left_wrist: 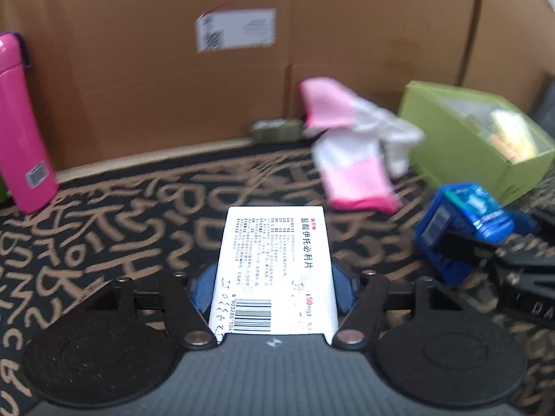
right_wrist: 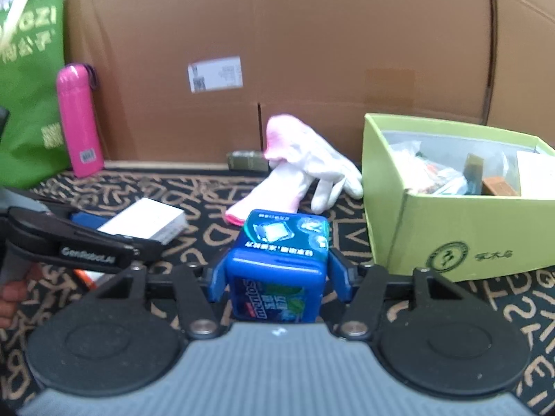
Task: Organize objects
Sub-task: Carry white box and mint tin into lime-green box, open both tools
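Left gripper (left_wrist: 274,287): I have it clamped on the white medicine box (left_wrist: 274,270), blue pads pressing both long sides, barcode end nearest the camera.
Right gripper (right_wrist: 277,277): I'm gripping the blue gum container (right_wrist: 279,267) between the blue pads, label upside down to me.
Both held items: lifted off the patterned mat (left_wrist: 121,235).
Green box (right_wrist: 451,215): open, on the mat right of the gum container, already holding assorted packets.
Pink-and-white gloves (right_wrist: 305,173): heaped on the mat just left of the green box.
Pink bottle (right_wrist: 78,121): upright, far left, against the cardboard wall (right_wrist: 277,34).
Green bag (right_wrist: 27,79): beside the bottle.
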Tool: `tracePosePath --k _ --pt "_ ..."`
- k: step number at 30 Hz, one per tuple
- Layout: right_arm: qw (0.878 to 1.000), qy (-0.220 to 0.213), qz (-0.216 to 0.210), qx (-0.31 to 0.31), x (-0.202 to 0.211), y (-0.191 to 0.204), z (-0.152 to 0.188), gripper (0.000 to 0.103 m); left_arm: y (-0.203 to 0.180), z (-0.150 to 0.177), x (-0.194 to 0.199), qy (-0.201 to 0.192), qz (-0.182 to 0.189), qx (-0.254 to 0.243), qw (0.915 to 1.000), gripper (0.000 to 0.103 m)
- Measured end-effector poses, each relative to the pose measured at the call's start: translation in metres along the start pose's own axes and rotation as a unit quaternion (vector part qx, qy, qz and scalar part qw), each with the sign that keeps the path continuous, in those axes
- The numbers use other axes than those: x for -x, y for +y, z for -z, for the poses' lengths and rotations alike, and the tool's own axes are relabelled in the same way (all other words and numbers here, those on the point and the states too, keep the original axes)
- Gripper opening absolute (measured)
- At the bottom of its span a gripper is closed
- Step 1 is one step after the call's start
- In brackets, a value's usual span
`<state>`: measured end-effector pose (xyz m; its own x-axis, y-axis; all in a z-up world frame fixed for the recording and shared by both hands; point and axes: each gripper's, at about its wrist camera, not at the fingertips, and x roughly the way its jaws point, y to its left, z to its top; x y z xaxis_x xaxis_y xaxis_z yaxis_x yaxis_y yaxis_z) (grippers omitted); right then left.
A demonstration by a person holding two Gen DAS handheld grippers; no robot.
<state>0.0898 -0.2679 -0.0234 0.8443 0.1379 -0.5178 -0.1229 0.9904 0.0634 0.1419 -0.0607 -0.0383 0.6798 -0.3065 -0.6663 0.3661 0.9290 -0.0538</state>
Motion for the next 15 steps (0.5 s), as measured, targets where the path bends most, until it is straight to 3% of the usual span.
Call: tracePosePath --k 3,6,11,15 --pt "0.999 -0.038 -0.013 -0.005 0.028 -0.013 -0.013 0.058 -0.024 -0.021 0.017 -0.031 0.039 -0.008 0.9987 0.069" --pt "0.997 -0.079 0.0 0.005 0.056 -0.033 -0.029 0.058 -0.053 -0.047 0.031 -0.065 0.078 -0.019 0.9947 0.069" --pt "0.989 -0.123 0.079 0.029 0.079 -0.079 -0.053 0.058 -0.113 -0.095 0.033 -0.105 0.131 -0.036 0.985 0.069" --pt "0.981 -0.131 0.138 0.033 0.074 -0.124 -0.066 0.058 -0.158 -0.124 0.008 -0.111 0.154 -0.045 0.9808 0.069"
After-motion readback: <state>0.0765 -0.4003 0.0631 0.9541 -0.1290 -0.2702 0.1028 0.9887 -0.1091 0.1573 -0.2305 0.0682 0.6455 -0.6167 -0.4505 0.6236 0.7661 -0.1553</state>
